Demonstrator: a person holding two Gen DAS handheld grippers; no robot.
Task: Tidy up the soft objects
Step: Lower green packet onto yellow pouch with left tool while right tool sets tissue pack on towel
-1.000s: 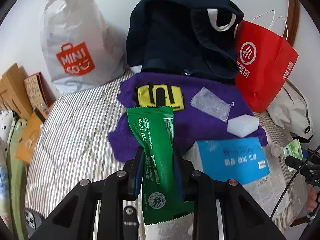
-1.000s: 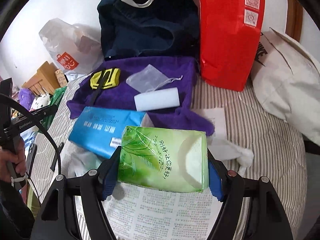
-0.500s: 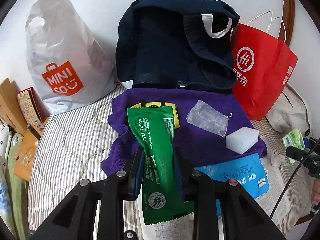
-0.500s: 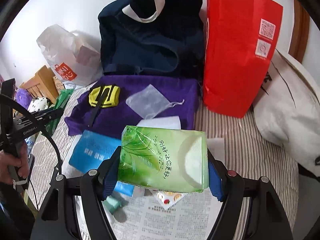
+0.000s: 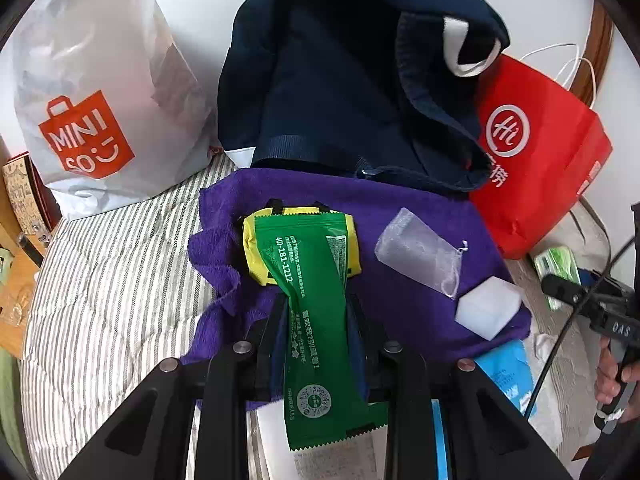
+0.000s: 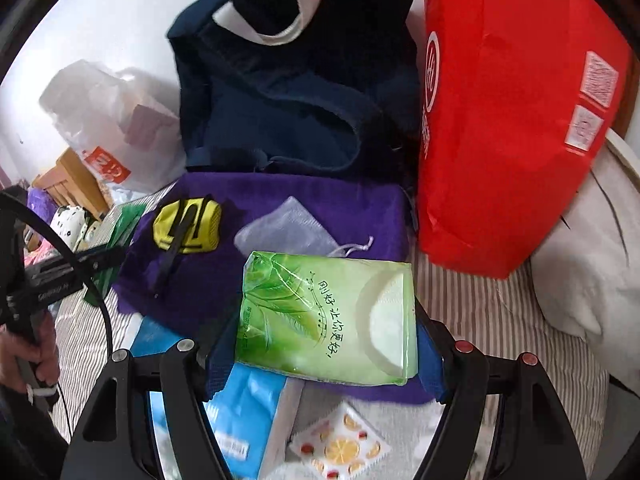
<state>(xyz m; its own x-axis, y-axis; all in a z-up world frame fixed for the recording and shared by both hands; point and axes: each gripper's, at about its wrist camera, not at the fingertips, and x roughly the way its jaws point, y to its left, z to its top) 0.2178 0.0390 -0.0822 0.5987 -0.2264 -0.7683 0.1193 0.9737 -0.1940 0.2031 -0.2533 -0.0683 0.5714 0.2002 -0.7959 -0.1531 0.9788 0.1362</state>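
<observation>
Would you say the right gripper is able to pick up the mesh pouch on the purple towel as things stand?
Probably not yet. The right gripper is shut on a green tissue pack, so its jaws are full. The mesh pouch lies uncovered on the purple towel just ahead, so the way looks free once the pack is set down.

Each scene is viewed from close above, along a gripper's two black fingers and steeply down towards the wall. The crumpled purple terry towel (image 5: 400, 216) (image 6: 304, 196), the slumped navy fabric bag (image 5: 340, 80) (image 6: 288, 92) and the glossy red paper bag (image 5: 540, 168) (image 6: 500, 128) ahead are shared by both views.
</observation>
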